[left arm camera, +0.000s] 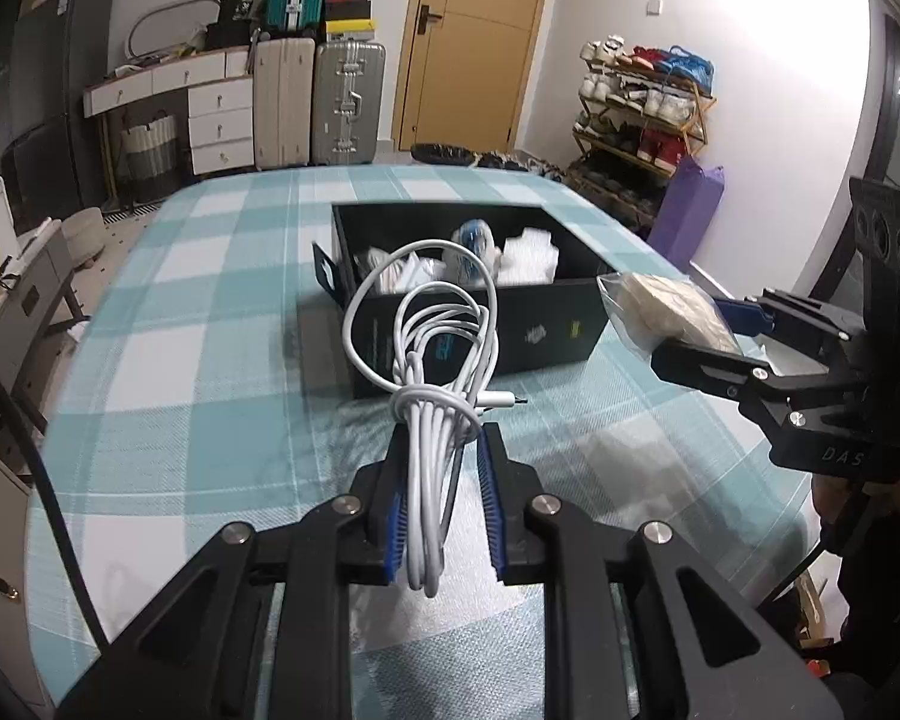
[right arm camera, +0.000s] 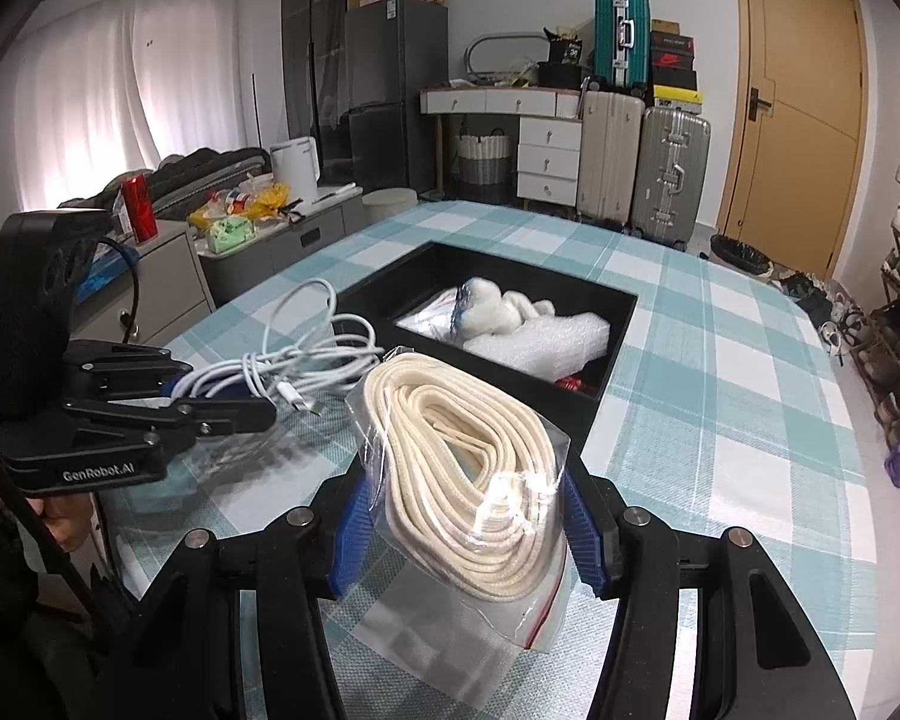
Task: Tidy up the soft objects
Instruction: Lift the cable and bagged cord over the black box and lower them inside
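My left gripper (left arm camera: 441, 450) is shut on a coiled white charging cable (left arm camera: 426, 360) and holds it above the checked tablecloth, just in front of the black box (left arm camera: 480, 336). My right gripper (right arm camera: 462, 516) is shut on a clear zip bag of cream rope (right arm camera: 468, 468), held near the box's right corner; the bag also shows in the left wrist view (left arm camera: 666, 306). The black box (right arm camera: 618, 324) holds bubble wrap (right arm camera: 540, 342), a white soft bundle (right arm camera: 486, 300) and other packets. The left gripper with the cable (right arm camera: 282, 360) shows at the left in the right wrist view.
The teal and white checked tablecloth (left arm camera: 210, 300) covers the table. Suitcases (left arm camera: 348, 102), a drawer unit (left arm camera: 219, 120), a door (left arm camera: 474, 42) and a shoe rack (left arm camera: 642, 114) stand beyond the far edge. A cabinet with clutter (right arm camera: 240, 222) stands left of the table.
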A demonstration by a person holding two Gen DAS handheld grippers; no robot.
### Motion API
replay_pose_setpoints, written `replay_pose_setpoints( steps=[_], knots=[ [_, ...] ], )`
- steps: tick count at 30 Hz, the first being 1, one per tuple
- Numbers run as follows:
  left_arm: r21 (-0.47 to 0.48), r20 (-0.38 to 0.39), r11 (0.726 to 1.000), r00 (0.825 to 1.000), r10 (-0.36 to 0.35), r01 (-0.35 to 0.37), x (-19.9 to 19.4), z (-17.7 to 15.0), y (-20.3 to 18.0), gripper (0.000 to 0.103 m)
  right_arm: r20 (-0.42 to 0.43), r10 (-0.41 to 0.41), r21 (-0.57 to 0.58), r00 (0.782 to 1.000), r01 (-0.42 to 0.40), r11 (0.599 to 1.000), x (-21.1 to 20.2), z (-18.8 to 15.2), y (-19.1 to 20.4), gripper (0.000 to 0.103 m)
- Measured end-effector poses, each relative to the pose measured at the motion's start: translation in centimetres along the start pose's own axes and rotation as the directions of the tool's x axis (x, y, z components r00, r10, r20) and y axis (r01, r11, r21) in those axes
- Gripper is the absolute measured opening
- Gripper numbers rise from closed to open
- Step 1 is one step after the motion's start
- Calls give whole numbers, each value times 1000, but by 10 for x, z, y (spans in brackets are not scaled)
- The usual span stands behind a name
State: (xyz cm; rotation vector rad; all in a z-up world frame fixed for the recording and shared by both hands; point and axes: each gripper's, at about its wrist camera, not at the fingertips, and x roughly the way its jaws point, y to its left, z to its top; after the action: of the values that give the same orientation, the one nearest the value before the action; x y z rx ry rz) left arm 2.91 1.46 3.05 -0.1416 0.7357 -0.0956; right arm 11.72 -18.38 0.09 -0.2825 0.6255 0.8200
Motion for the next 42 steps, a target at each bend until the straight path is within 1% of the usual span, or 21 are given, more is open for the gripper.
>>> replay_pose_setpoints(
  steps=[10, 21, 26, 33, 42],
  knots=[
    [-4, 74, 1000, 997, 12, -12, -12, 28, -1, 19, 54, -18, 28, 998, 16, 999, -15, 13, -2, 56],
    [-10, 118, 1000, 993, 13, -12, 4, 63, 0, 19, 82, -46, 98, 996, 38, 994, -8, 33, -14, 56],
    [-19, 125, 1000, 992, 23, -21, 16, 76, 2, 19, 77, -63, 139, 995, 52, 989, 3, 43, -26, 56],
    [-37, 105, 999, 994, 32, -28, 40, 87, 6, 19, 60, -73, 156, 996, 63, 986, 22, 53, -33, 56],
    [-53, 66, 998, 997, 47, -44, 73, 93, 11, 19, 27, -78, 158, 997, 73, 985, 53, 64, -39, 56]
  ],
)
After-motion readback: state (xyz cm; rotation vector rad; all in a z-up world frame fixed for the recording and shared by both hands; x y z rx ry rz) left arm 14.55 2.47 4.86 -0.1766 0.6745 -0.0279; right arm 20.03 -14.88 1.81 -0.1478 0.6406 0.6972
